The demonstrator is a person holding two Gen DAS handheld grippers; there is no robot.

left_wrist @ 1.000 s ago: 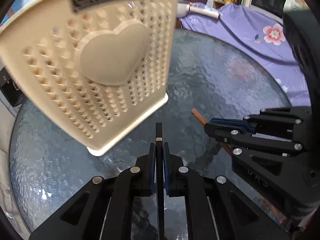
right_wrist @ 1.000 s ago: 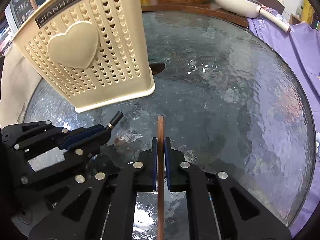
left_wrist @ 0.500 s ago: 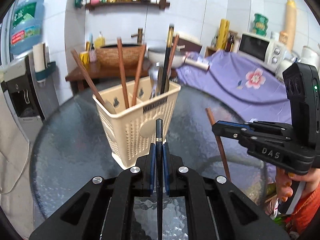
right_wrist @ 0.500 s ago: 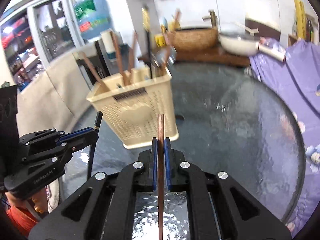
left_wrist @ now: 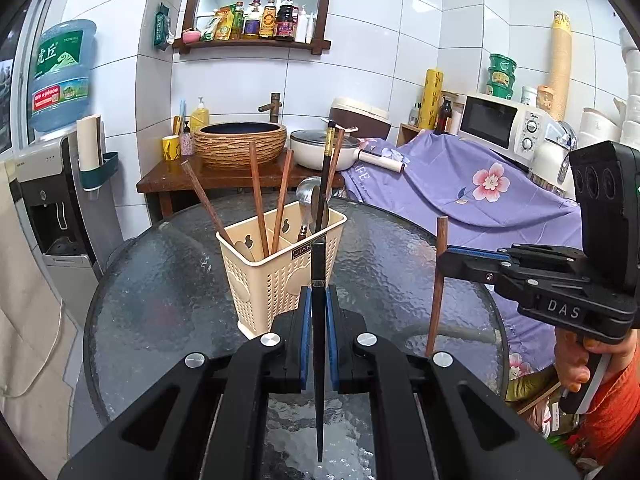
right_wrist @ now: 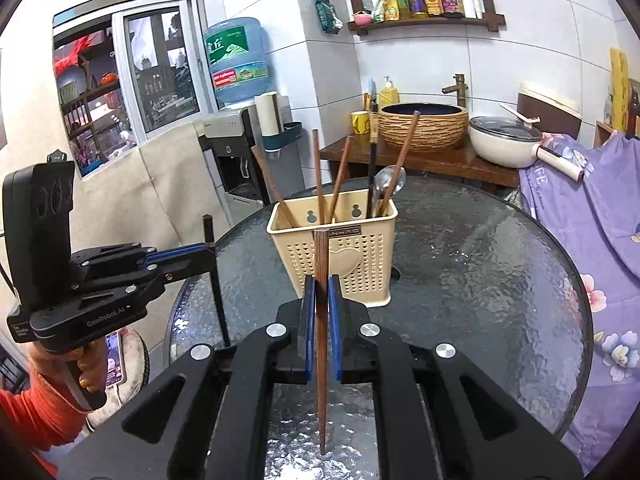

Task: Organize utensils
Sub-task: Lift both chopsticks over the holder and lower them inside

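Note:
A cream perforated utensil basket (left_wrist: 280,276) stands on the round glass table (left_wrist: 160,300) and also shows in the right wrist view (right_wrist: 352,264). It holds several brown chopsticks, a black chopstick and a metal spoon (left_wrist: 306,200). My left gripper (left_wrist: 317,308) is shut on a black chopstick (left_wrist: 319,360), held upright in front of the basket. My right gripper (right_wrist: 321,300) is shut on a brown chopstick (right_wrist: 321,344), also upright. Each gripper shows in the other's view, the right gripper (left_wrist: 442,256) to the right of the basket and the left gripper (right_wrist: 210,254) to its left.
Behind the table a wooden stand (left_wrist: 240,178) carries a woven basin (left_wrist: 240,144) and a white pan (left_wrist: 324,152). A purple flowered cloth (left_wrist: 480,196) covers the counter at right, with a microwave (left_wrist: 504,128). A water dispenser (left_wrist: 52,184) stands at left.
Both grippers have lifted and pulled back from the basket, tilting from looking down at the table to level. The basket now stands farther off. Both still hold their chopsticks.

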